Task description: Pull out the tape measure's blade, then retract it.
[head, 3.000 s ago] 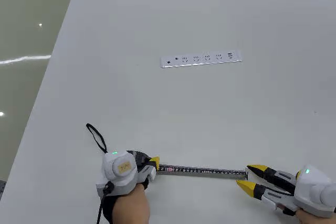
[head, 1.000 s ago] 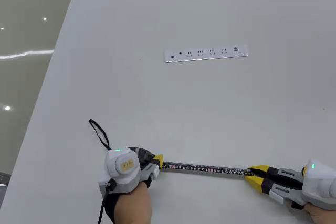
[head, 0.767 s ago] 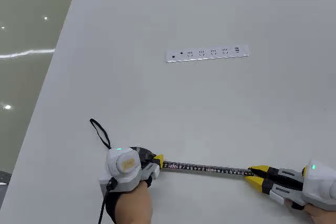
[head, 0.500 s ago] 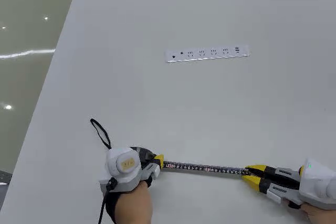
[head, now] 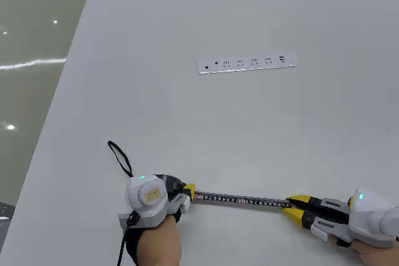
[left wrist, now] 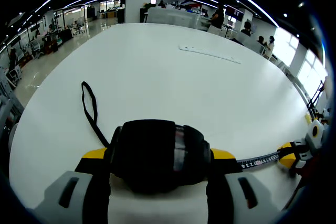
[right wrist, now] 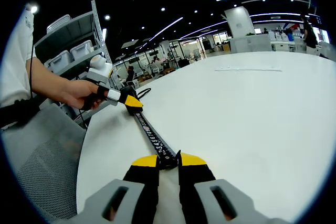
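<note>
The table (head: 249, 129) is smooth, matt white. The tape measure (left wrist: 157, 153) has a black plastic case, slightly shiny; its blade (head: 240, 200) looks like metal. The floor (head: 31, 42) is glossy.

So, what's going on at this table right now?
A person works two handheld grippers on a white table. The left gripper is clamped on the black tape measure case, and the right gripper pinches the end of the blade, which is drawn out between them. The wrist strap lies loose beside the case. A power strip sits farther back.
</note>
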Tool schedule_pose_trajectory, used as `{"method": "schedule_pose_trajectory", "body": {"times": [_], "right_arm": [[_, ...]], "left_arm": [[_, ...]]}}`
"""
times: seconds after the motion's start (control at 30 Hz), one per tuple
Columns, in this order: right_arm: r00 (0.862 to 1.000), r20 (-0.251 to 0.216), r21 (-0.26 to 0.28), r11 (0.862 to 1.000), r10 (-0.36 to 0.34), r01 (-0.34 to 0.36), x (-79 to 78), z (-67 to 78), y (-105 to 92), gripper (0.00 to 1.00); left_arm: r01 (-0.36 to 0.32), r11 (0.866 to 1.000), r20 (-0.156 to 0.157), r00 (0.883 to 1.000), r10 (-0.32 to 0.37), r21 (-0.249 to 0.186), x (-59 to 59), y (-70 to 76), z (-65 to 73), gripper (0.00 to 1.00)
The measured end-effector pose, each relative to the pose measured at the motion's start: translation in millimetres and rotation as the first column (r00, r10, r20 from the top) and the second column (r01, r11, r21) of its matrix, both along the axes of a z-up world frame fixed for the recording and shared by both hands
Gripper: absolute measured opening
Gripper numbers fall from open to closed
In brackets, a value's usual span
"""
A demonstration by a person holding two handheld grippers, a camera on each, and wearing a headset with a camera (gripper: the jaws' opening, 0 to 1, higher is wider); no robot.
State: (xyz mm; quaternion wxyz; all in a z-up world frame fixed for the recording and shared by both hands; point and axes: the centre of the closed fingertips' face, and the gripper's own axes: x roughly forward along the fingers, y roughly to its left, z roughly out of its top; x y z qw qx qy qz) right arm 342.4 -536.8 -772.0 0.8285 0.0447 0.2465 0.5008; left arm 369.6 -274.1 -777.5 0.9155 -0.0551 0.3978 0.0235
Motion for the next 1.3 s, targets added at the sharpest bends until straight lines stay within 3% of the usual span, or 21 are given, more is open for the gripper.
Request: {"method": "schedule_pose_trajectory", "body": {"times": [1.3], "right_arm": [[0.999,0.012,0.004,0.999,0.053,-0.053,3.6,-0.6,39.0,0.12]], "left_arm": [[0.000,1.000,-0.008,1.000,0.000,-0.005,-0.8,-0.2,0.5,0.73]]}}
